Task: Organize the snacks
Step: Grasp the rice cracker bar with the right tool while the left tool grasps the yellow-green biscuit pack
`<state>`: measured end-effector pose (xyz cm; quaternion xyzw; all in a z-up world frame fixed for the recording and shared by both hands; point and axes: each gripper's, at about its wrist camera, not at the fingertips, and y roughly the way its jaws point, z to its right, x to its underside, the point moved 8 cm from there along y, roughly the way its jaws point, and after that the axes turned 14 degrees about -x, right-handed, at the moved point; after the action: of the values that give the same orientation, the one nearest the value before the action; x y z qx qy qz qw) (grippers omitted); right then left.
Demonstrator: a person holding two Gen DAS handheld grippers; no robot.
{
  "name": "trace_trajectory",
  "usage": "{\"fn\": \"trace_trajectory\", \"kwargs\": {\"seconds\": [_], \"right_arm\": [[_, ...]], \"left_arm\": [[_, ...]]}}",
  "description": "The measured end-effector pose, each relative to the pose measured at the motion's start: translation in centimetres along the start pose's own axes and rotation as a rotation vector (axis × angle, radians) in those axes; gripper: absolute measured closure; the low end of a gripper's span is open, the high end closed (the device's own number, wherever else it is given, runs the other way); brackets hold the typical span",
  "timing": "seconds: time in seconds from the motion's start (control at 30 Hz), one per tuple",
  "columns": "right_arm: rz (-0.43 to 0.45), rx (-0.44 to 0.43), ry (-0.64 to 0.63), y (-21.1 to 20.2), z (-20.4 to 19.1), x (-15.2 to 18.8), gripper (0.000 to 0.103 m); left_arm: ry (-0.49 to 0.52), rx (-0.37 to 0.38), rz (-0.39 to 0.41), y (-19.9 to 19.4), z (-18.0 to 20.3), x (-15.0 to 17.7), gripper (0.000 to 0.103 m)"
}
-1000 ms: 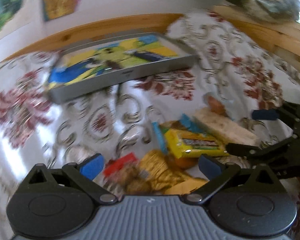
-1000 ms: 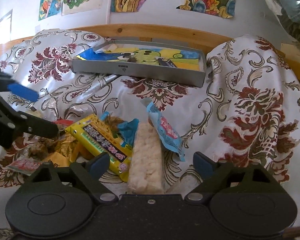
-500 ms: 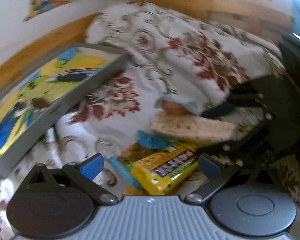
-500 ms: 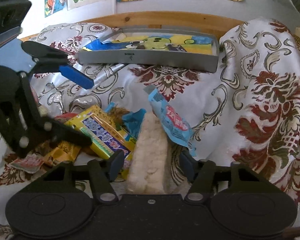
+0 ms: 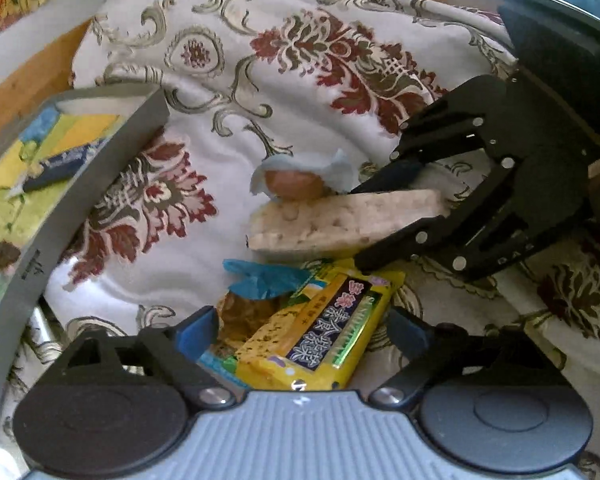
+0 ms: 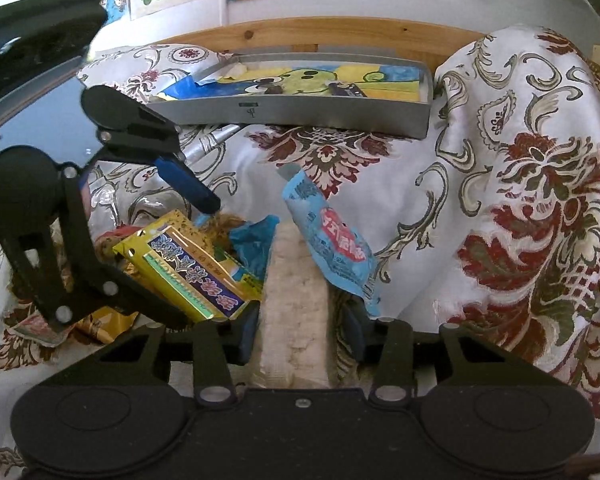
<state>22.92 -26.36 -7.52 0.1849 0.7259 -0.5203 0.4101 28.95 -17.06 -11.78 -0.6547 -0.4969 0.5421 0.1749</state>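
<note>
Rice bar (image 6: 294, 300) lies lengthwise between our right gripper (image 6: 300, 330) jaws, which grip it.
Our left gripper (image 5: 300, 330) jaws spread open over the yellow packet (image 5: 320, 332).

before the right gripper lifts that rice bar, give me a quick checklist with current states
1. Right gripper shut on the rice bar: ok.
2. Blue packet off the bar: not ok, it overlaps the bar's far end.
3. Left gripper open around the yellow packet: ok.
4. Room in the grey tray: ok.
5. Grip firmness: cannot tell.
</note>
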Motion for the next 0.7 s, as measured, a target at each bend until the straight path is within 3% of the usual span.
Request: {"fn": "trace_trajectory", "kwargs": {"seconds": [0.13, 0.43, 0.7], "right_arm": [[-0.003, -0.005, -0.006, 0.0, -0.2, 0.1, 0.061], [-0.008, 0.001, -0.021, -0.1, -0.2, 0.0, 0.063], [-0.034, 0.020, -0.049, -0.6, -0.6, 0.0, 0.067]], "left_arm": [[0.016, 0.042, -0.045, 0.5, 0.1, 0.5, 0.025], [0.016, 0.002, -0.095, -0.5, 1.0, 0.7, 0.044], [-0.169, -0.112, -0.151, -2.3, 2.3, 1.2, 0.050]]}}
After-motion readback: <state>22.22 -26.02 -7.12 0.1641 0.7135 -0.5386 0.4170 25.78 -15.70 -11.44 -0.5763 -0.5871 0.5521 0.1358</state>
